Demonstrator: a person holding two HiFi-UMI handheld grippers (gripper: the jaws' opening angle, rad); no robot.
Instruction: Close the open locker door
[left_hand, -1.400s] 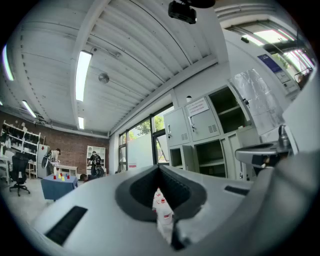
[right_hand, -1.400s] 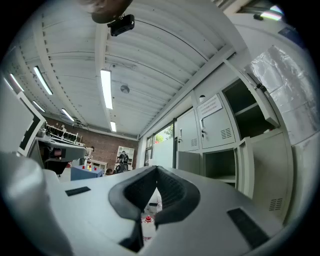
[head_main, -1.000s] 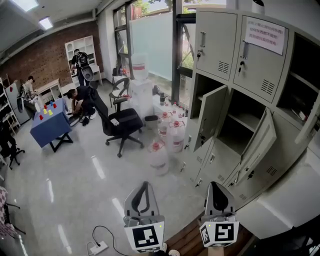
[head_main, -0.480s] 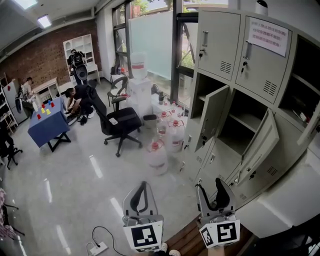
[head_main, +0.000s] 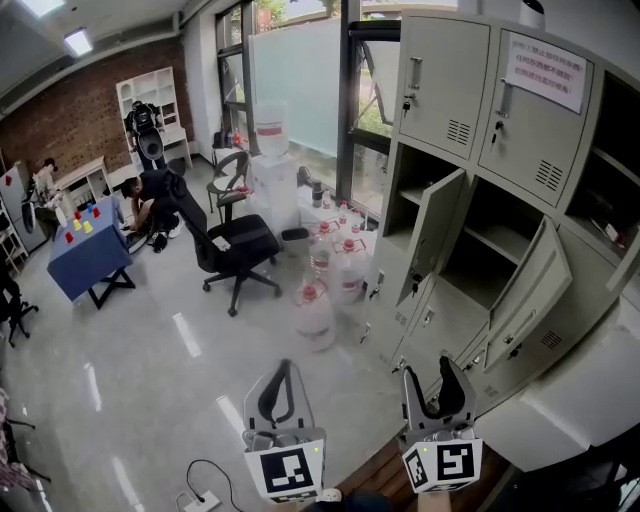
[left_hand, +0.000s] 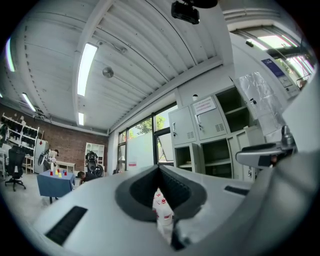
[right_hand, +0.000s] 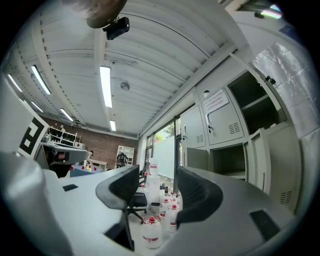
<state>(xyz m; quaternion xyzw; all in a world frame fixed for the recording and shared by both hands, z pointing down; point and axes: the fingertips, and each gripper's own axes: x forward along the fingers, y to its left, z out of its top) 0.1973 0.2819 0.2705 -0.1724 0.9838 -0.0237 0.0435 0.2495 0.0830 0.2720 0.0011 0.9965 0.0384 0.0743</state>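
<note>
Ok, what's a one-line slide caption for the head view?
Head view: left gripper shut, right gripper just opened and empty, held before a grey locker bank with several doors open.

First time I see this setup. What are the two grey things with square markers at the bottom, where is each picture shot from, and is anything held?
There is no robot here. A person carries hand-held tongs in each hand, and the marker cubes are part of them. The head view comes from a camera on the person's head, looking down at the left tongs and right tongs. The other two pictures come from a camera riding on each of the tongs, looking along its jaws. The left tongs are shut and empty. The right tongs have just been opening, with nothing between them. Ahead stand grey lockers, with a left door and a right door hanging open. On the floor stand water bottles and a chair.
</note>
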